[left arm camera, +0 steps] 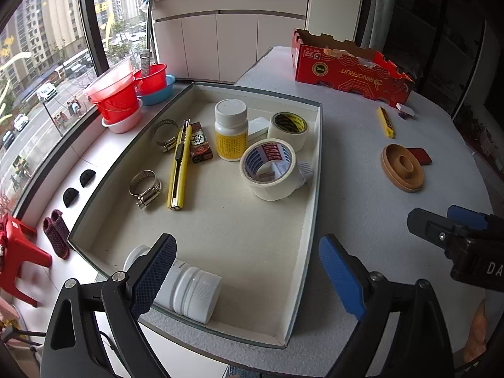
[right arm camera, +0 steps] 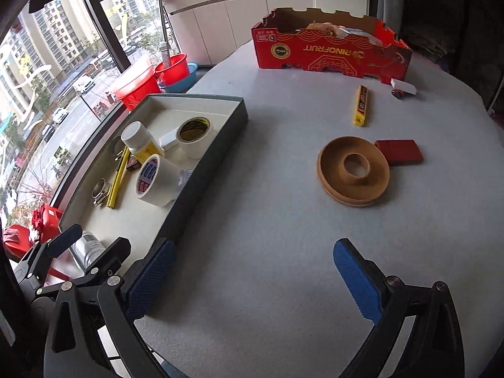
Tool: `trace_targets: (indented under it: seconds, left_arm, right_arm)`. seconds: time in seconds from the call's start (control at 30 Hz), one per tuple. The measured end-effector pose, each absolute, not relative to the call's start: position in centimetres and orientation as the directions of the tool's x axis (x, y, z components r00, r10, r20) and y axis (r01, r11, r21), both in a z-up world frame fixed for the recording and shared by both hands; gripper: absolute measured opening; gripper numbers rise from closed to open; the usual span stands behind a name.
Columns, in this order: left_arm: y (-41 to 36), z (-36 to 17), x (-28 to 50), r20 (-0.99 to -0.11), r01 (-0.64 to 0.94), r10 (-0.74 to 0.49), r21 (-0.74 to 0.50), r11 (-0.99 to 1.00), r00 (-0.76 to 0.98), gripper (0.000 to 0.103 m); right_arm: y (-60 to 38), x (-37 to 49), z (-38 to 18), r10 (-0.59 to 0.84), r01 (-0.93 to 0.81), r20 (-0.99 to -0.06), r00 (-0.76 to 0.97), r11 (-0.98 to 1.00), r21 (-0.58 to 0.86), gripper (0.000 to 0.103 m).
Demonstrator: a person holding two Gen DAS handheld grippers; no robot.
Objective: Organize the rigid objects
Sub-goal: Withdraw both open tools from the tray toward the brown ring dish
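A shallow grey tray holds two tape rolls, a yellow-label bottle, a yellow utility knife, two hose clamps and a white jar lying at its near edge. My left gripper is open above the tray's near end, its left finger beside the jar. My right gripper is open and empty over the bare table. A wooden ring, red block and yellow blade case lie on the table.
A red cardboard box stands at the table's back, a small white piece near it. Red and blue basins sit on the windowsill left of the tray. The right gripper shows at the left wrist view's right edge.
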State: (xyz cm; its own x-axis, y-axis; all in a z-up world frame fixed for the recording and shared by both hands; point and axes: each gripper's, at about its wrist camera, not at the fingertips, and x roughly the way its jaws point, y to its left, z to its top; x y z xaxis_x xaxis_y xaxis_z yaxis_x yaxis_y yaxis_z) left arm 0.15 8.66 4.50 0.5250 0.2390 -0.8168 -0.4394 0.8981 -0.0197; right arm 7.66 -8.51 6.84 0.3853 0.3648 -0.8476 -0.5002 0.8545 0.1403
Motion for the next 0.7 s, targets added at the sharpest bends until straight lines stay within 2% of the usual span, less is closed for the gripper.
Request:
trace_targets:
  seconds: [0.27,0.7]
  left_arm:
    - [1.4,5.1,3.7,-0.833,-0.302,0.129,-0.048,0.952,0.538,0.094]
    - [-5.4,3.3,14.5,-0.847,-0.254,0.162,0.034,0.967,0.507,0.094]
  right_arm:
    - [-19.4,9.4,4.0,0.231,-0.270,-0.869,0.437,0.956,0.118,0.101]
    - [-26.8,10.1,2.8,0.164,-0.151,-0.859,0.486,0.983,0.102,0.101]
